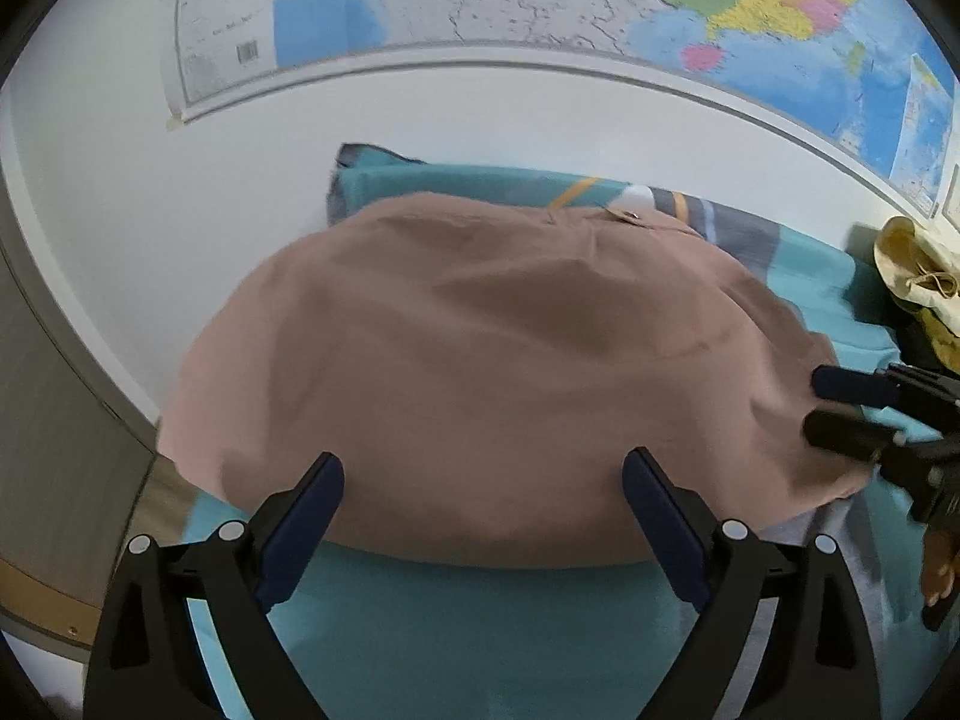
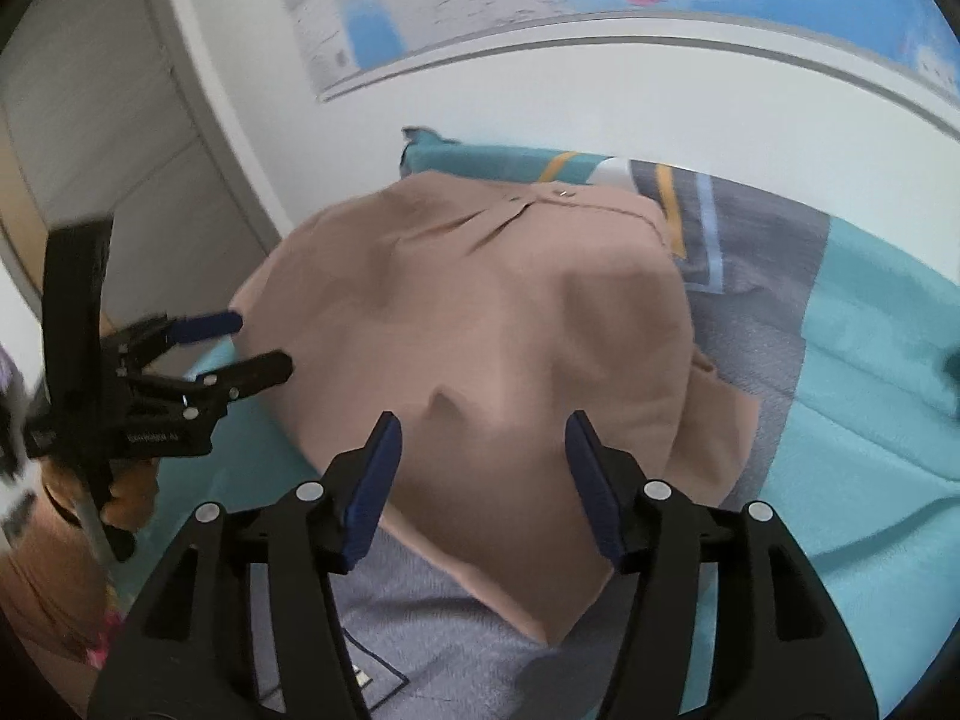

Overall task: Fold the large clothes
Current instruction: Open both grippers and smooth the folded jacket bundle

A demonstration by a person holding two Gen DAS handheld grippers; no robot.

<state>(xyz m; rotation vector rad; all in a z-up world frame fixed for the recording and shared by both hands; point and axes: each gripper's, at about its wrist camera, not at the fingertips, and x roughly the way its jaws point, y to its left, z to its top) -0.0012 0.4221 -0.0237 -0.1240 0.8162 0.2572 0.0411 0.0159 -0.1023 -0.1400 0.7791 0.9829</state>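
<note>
A large tan garment [image 1: 492,360] lies folded on a bed with a teal and grey cover [image 1: 480,630]; it also shows in the right wrist view [image 2: 510,324]. My left gripper [image 1: 483,468] is open and empty, its fingers just above the garment's near edge. My right gripper [image 2: 483,426] is open and empty over the garment's near right corner. The right gripper also shows in the left wrist view [image 1: 840,408] at the garment's right edge. The left gripper shows in the right wrist view [image 2: 258,342] at the garment's left edge.
A white wall with a large world map [image 1: 540,0] stands behind the bed. A beige cloth item [image 1: 918,276] lies at the far right of the bed. A wooden cabinet [image 2: 90,120] stands to the left.
</note>
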